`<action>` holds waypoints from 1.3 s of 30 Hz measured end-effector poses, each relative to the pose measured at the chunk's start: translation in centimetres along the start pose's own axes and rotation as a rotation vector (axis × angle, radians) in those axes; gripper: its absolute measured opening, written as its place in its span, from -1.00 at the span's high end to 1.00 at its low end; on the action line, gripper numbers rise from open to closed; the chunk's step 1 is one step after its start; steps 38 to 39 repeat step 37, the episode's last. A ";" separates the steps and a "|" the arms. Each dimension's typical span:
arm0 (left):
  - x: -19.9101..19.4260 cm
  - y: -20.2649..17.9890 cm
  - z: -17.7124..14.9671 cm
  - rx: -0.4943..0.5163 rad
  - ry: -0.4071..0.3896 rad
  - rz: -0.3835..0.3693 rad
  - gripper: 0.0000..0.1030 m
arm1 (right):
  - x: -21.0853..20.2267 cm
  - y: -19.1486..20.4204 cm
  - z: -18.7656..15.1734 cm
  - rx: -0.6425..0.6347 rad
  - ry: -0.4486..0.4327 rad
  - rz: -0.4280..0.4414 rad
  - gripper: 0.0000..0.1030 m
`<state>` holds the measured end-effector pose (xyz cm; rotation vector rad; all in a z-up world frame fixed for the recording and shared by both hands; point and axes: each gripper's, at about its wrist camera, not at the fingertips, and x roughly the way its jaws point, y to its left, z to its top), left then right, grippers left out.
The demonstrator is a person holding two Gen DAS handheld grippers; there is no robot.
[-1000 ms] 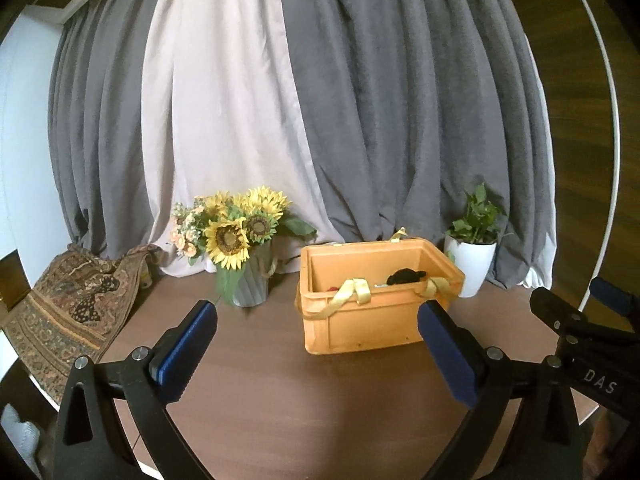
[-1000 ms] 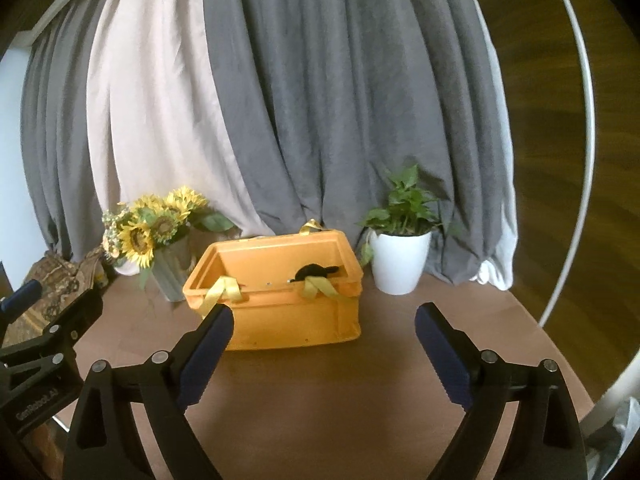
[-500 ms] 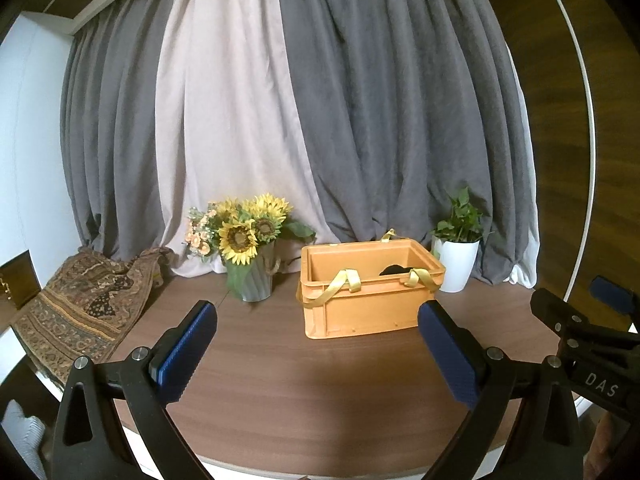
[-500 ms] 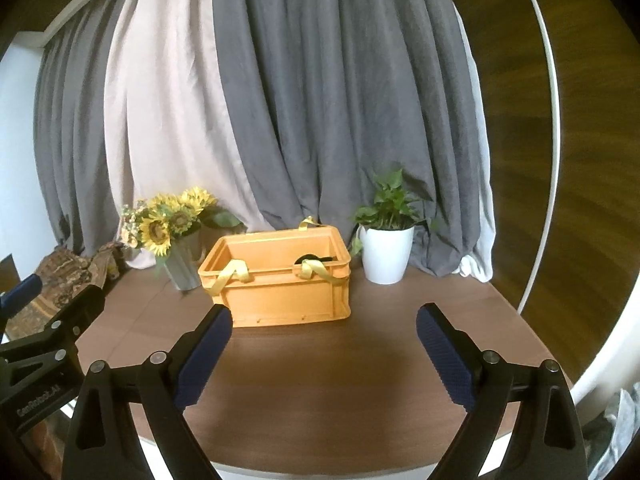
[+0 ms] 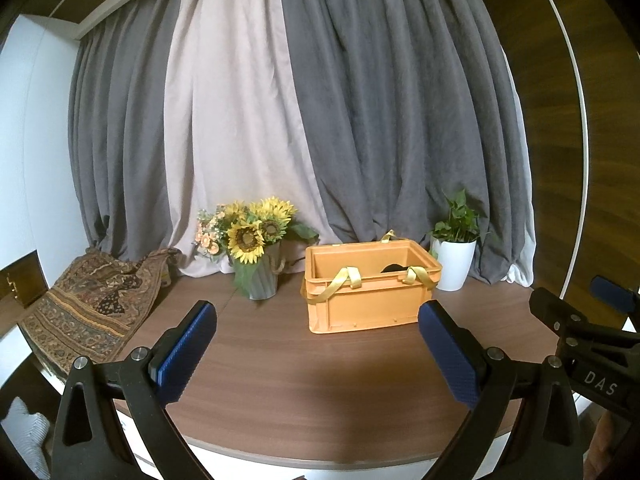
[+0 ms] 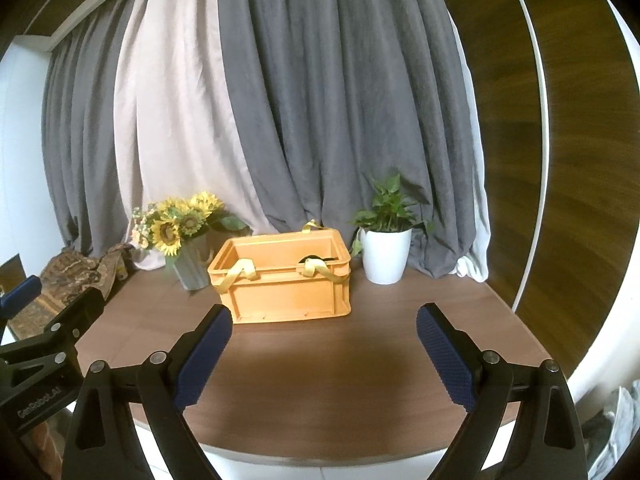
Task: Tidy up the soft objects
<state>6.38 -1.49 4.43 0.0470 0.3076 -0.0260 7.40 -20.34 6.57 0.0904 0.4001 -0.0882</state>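
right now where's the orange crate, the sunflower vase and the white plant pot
orange crate (image 6: 286,294): right wrist view, on its front wall.
sunflower vase (image 5: 262,278): left wrist view, on the grey ribbed body under the blooms.
white plant pot (image 6: 385,256): right wrist view, on the middle of its side.

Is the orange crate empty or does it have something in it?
Not empty: the orange crate holds a dark item, and yellow straps drape over its front rim.

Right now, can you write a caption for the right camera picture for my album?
Open right gripper faces an orange crate between sunflowers and a potted plant.
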 end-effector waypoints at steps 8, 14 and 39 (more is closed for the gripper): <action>-0.3 0.0 0.0 -0.003 -0.002 0.001 -1.00 | -0.6 0.1 -0.2 -0.002 -0.007 0.003 -0.84; -0.3 0.1 0.0 -0.003 -0.003 0.001 -1.00 | -0.7 0.1 -0.1 0.000 -0.009 0.001 -0.84; -1.1 0.0 0.2 0.001 -0.001 0.002 -1.00 | -1.0 -0.3 -0.1 -0.001 -0.012 0.004 -0.84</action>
